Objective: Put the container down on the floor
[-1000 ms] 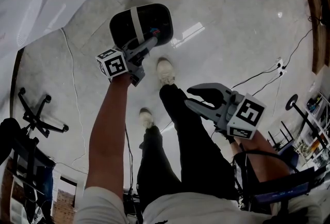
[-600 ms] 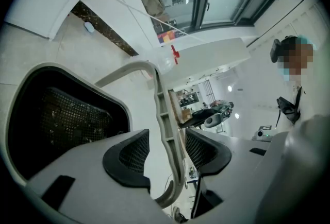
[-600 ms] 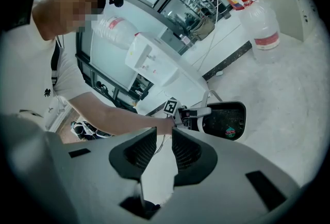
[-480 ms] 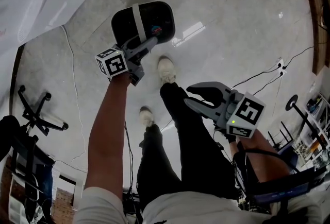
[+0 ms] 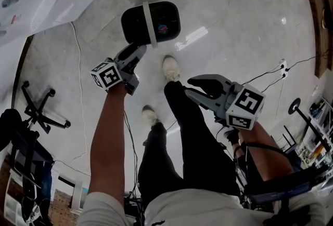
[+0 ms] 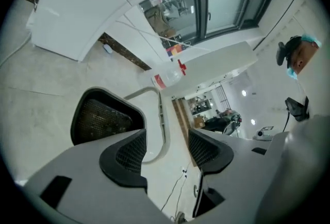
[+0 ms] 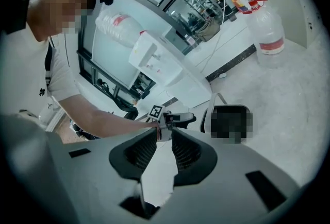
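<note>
— Pale polished stone floor, with light glaring off it. Where is the container?

— The black container sits on that floor, just beyond the toe of the person's forward white shoe. Its white handle lies across its top.

— And the left gripper?

— Just beside the container's near edge. Its 2 fingers are spreading wide apart. In the left gripper view the handle shows in the gap between them, and neither pad presses on it.

— The right gripper?

— Well apart from the container, by the person's forward leg. Its 2 fingers stand with only a narrow gap, and nothing is in it.

— Anything else on the floor?

— 1 thin white cable runs along it to the left of the container. A black chair base stands farther left. Beyond the container, the left gripper view shows 1 clear water bottle with a red band.
</note>
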Tool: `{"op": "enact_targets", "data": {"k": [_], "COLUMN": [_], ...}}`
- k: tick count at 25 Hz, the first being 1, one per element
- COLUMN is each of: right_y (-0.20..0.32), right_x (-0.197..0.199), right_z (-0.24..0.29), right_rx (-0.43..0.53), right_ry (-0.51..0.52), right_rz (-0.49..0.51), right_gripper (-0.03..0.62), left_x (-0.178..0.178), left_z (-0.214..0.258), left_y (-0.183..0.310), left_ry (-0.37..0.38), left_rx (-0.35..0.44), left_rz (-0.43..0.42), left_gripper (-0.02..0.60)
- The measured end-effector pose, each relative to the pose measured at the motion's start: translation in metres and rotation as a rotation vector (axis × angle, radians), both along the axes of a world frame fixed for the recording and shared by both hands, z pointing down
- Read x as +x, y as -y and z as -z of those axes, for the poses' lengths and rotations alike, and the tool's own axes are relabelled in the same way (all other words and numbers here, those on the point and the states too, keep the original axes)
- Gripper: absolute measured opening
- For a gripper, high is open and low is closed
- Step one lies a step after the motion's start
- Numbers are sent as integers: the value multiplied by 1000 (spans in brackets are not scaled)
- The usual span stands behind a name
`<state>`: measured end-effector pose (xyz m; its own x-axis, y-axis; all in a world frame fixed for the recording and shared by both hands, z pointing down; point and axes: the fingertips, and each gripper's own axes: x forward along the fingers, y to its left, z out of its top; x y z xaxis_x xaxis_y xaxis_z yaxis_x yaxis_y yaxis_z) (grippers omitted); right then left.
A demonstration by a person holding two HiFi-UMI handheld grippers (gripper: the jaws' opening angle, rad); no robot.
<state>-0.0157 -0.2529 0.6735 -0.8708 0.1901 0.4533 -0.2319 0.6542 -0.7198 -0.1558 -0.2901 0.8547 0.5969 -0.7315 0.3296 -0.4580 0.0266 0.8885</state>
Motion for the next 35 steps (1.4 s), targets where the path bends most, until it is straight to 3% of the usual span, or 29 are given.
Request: {"op": "enact_targets", "data": {"k": [5,9,12,17,20,28,35], "right_y": [-27,-50,-77,-124,-153,-226,-278], "right_x": [-6,-15,-25,-36,-38,-47,-55], "right_z": [31,66,96,145,180,270,329], "right_rx": [50,100,118,117,136,186,240], "right_ry": [9,32,47,80,107,157,198], "right_rz": [-15,-37,-43,-75,-81,-62,-18], "right_gripper": [46,29,23,21,20,17,17], "left_x": [-27,-41,-35,-6,14,34,47], "left_z": [51,111,166,263,317,440,524], "left_y": [-61,-104,-142,-202,-241,-327,-363], "left_ry": [38,97,112,160,144,147,201], "left_rx": [-17,13,42,121,167,251,351], "left_rz": [107,107,21,-176,-244,-253,-282], "left_gripper": [239,89,14,9,9,9,9]}}
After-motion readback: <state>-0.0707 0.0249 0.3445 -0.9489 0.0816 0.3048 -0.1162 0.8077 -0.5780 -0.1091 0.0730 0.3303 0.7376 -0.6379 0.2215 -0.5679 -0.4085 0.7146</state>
